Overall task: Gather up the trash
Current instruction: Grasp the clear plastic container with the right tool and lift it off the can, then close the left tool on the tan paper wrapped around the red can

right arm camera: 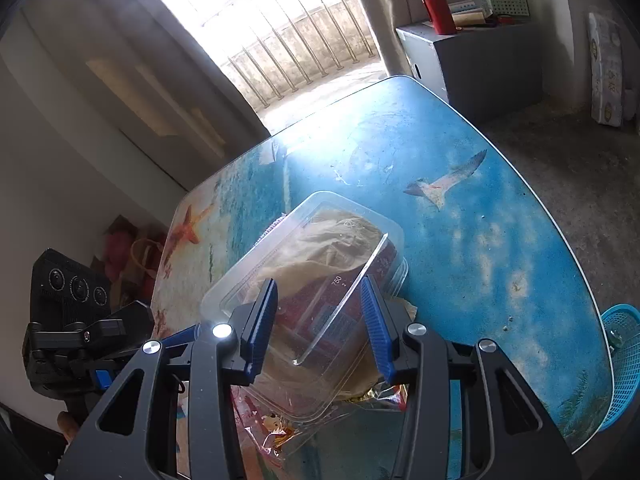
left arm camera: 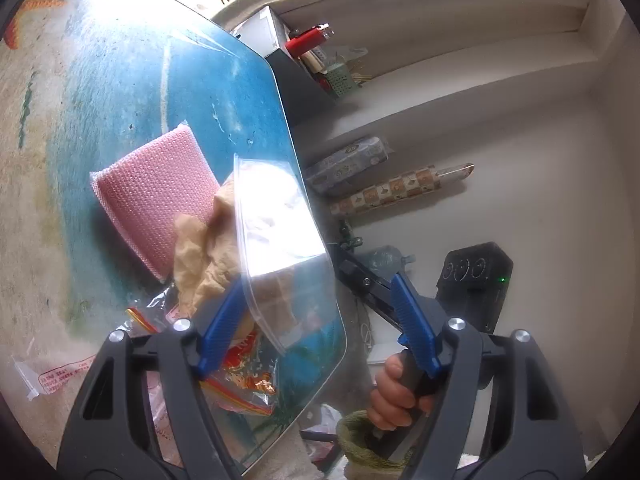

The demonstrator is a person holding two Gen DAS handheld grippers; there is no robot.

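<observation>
Closing in on the clear plastic tub [right arm camera: 316,276], the right gripper [right arm camera: 318,326] has its fingers either side of the near wall; whether the pads bite yet is hard to tell. Left gripper [left arm camera: 320,320] hangs spread, holding nothing. Tub sits on the wrappers [right arm camera: 276,432] on the table [right arm camera: 500,240], crumpled brown paper [right arm camera: 320,252] inside, so next it needs a firm pinch, then a lift toward the blue basket [right arm camera: 624,360].
</observation>
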